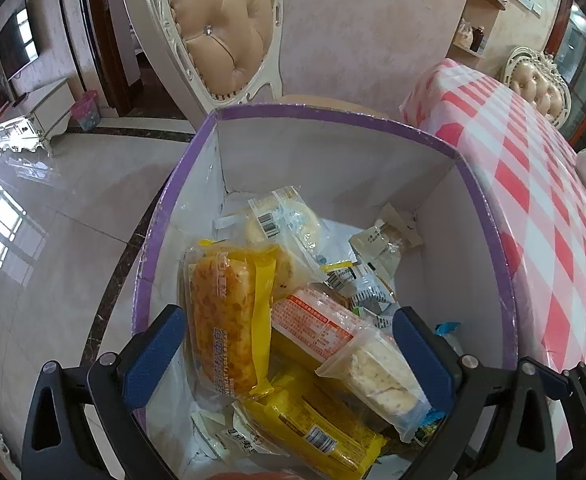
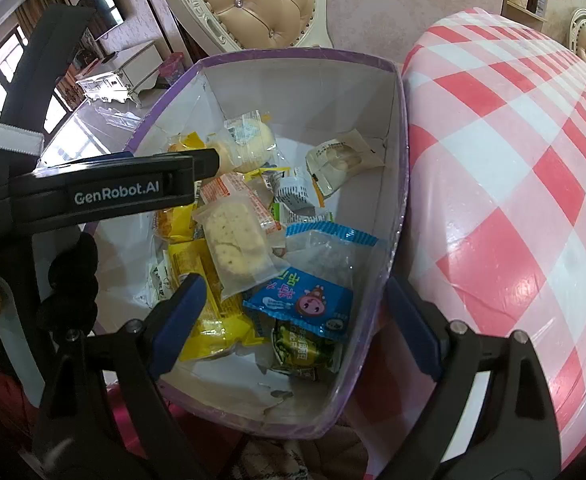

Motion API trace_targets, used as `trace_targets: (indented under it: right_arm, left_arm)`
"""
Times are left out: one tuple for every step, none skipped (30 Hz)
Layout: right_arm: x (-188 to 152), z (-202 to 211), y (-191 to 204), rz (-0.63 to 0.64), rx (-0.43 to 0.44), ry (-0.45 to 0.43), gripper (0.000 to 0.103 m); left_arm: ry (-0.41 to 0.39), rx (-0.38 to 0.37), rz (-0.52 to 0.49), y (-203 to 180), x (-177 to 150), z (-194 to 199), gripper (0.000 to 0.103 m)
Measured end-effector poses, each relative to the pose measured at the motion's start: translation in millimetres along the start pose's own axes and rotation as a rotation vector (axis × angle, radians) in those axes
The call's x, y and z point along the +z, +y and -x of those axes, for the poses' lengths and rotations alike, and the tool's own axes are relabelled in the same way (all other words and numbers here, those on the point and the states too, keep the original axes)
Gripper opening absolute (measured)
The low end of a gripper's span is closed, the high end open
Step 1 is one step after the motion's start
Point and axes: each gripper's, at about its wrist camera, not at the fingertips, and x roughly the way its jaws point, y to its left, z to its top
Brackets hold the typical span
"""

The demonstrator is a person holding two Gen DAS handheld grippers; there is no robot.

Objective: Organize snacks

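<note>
Box [image 2: 397,92], purple-rimmed, white inside, beside the checked table [image 2: 513,160]; holds all the loose wrapped snacks. Left gripper [image 1: 289,344] and right gripper [image 2: 293,316] both hang over it, jaws wide apart, nothing held. Advice: pick the top packet first, likely the clear cracker bag [image 2: 235,248], pinching it across its narrow sides and lifting straight up so neighbours stay put. Legible: "GenRobot.AI" on the left tool's bar; "FLOSS BREA…" on the yellow bread wrapper [image 1: 225,320]. Blue packet [image 2: 303,300] bears Chinese characters, unread.

Both wrist views look steeply down, close, into the same box [image 1: 489,216]
</note>
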Motion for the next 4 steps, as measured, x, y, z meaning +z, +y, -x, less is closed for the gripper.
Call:
trace_targets:
  right_arm:
    - [-0.1, 0.0, -0.1, 0.0, 0.0, 0.0, 0.093]
    - [0.0, 0.1, 0.1, 0.0, 0.0, 0.0, 0.093]
    - [-0.1, 0.0, -0.2, 0.0, 0.0, 0.0, 0.093]
    - [-0.2, 0.1, -0.1, 0.0, 0.001, 0.0, 0.093]
  left_arm:
    - [0.001, -0.001, 0.0, 0.1, -0.1, -0.2, 0.103]
    - [-0.002, 0.0, 0.0, -0.1, -0.7, 0.2, 0.103]
    - [-0.011, 0.005, -0.002, -0.6, -1.4, 1.5, 0.103]
    - [-0.014, 0.012, -0.005, -1.3, -1.8, 2.2, 0.103]
